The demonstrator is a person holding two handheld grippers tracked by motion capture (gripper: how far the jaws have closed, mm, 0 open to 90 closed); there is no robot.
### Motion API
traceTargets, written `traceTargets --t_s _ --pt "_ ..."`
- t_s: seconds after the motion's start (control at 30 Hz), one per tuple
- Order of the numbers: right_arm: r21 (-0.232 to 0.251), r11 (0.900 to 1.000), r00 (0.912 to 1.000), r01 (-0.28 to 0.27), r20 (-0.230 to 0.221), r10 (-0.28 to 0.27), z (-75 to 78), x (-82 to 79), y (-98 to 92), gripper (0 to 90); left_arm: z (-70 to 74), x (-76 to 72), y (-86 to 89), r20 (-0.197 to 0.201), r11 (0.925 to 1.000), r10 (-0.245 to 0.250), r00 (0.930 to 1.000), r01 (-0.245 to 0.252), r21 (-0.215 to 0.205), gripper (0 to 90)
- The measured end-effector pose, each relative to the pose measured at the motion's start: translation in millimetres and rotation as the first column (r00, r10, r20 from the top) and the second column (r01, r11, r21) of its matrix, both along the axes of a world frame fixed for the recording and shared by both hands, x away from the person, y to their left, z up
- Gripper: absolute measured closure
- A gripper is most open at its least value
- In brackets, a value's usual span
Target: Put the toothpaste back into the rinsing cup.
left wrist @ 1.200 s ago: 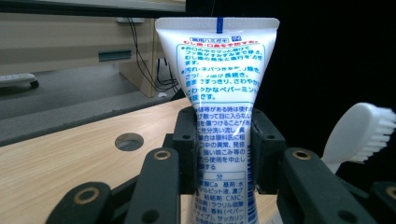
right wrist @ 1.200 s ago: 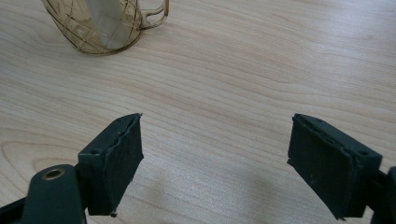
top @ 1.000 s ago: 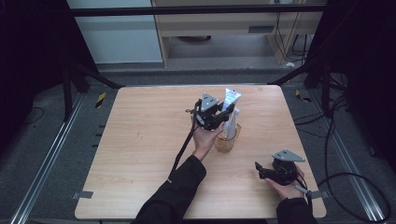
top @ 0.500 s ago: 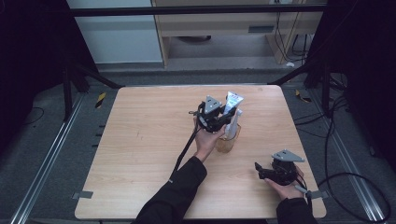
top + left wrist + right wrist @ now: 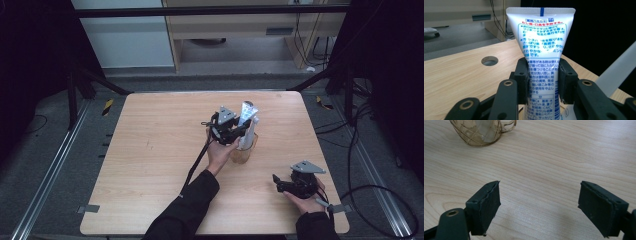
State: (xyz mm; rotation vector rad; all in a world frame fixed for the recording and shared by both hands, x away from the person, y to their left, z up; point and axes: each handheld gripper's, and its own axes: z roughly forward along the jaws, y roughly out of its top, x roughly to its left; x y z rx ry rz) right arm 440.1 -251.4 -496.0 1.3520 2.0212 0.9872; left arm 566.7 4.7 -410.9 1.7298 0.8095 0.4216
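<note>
A white toothpaste tube (image 5: 541, 47) with blue and red print stands upright with its crimped end up. My left gripper (image 5: 543, 80) is shut on the tube's middle. In the high view the left gripper (image 5: 236, 131) holds the tube (image 5: 247, 122) over an amber glass cup (image 5: 242, 154) right of the table's centre; the tube's lower end reaches into the cup. A second white object leans beside the tube in the cup. My right gripper (image 5: 539, 205) is open over bare wood, with the cup (image 5: 480, 131) ahead of it at the upper left. The right gripper (image 5: 278, 182) rests near the table's front right.
The wooden table (image 5: 155, 145) has a round cable hole (image 5: 489, 60) beyond the tube. A black cable (image 5: 196, 162) trails from the left gripper along the forearm. Dark frame posts and cables surround the table; a cabinet stands behind it.
The left gripper has shifted slightly with the tube at the cup. The right gripper has stayed near the front right.
</note>
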Motion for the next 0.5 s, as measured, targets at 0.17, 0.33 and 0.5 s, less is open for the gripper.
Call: traceTargets --t_s 0.17,0.33,0.5 --pt "-0.003 1.0 1.0 0.001 -0.001 -0.001 -0.6 0.5 0.3 17.9 -3.5 -1.6 4.4 -0.013 0.9993 0.001 0.9999 0.0 0.038 64.2" --pt "0.008 1.0 0.9999 0.006 -0.008 -0.005 0.0 0.1 2.1 17.9 -7.7 -5.7 8.8 -0.019 0.9977 -0.001 0.9998 0.002 0.068 63.9" --pt "-0.004 1.0 1.0 -0.001 -0.001 0.001 -0.4 0.6 2.9 17.9 -14.2 -9.5 11.8 -0.028 0.9964 -0.012 0.9995 0.015 0.084 63.0"
